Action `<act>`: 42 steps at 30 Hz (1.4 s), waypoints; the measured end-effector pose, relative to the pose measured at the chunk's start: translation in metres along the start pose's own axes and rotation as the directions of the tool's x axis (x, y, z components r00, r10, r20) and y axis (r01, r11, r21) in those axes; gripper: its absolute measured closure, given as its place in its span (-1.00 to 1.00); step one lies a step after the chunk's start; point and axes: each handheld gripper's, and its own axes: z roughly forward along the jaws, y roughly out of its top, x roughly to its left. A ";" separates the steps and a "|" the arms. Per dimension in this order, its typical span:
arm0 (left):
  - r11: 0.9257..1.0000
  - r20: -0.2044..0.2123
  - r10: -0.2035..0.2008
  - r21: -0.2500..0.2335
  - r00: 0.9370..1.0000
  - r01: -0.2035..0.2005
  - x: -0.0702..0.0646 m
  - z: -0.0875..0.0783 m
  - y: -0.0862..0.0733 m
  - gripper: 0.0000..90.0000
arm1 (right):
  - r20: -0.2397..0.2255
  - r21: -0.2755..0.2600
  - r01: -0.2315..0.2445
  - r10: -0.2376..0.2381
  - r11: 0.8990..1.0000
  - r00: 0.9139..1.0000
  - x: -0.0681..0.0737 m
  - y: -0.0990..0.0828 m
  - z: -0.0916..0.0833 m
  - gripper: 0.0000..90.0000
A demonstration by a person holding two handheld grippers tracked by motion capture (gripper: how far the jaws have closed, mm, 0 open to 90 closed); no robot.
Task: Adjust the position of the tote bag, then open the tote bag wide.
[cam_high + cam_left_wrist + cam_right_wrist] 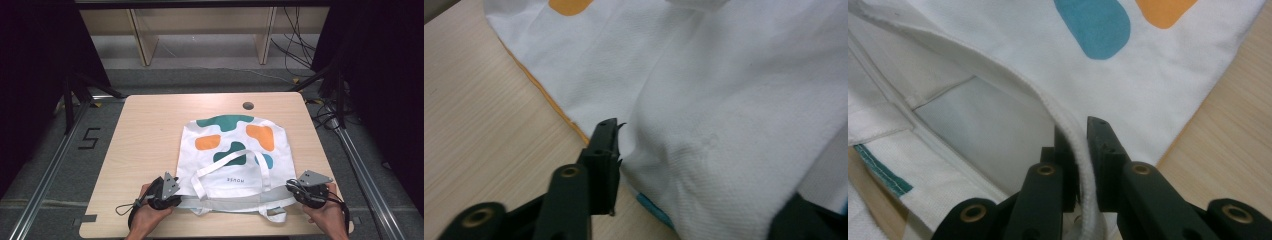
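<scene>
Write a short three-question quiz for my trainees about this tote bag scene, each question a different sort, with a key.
1. True or false: the right gripper pinches the hem of the tote bag.
2. Which colour is absent from the bag's print? A orange, B teal, C red.
3. Fill in: the bag lies on a wooden ____.

Key: 1 true; 2 C; 3 table.
</scene>
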 end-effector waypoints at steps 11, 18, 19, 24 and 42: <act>0.996 -0.009 0.088 0.018 0.996 -0.088 -0.003 -0.001 0.005 0.92 | -0.019 0.011 -0.035 0.035 0.999 0.999 0.006 0.001 0.003 0.76; 0.997 0.002 0.072 0.000 0.997 -0.072 -0.002 -0.006 0.008 0.92 | -0.026 0.017 -0.047 0.048 0.999 0.999 0.004 -0.002 0.005 0.70; 0.997 -0.003 0.073 -0.003 0.997 -0.073 -0.001 -0.007 0.008 0.92 | -0.026 0.017 -0.047 0.048 0.999 0.999 0.004 -0.002 0.005 0.70; 0.998 0.000 0.045 -0.038 0.999 -0.045 -0.001 -0.010 0.009 0.92 | -0.033 0.051 -0.055 0.057 0.997 0.998 0.006 -0.002 0.008 0.68; 0.990 0.009 -0.019 -0.140 1.000 0.020 0.009 -0.034 0.026 0.92 | -0.007 -0.158 -0.073 0.072 0.985 0.997 -0.005 0.021 -0.022 0.95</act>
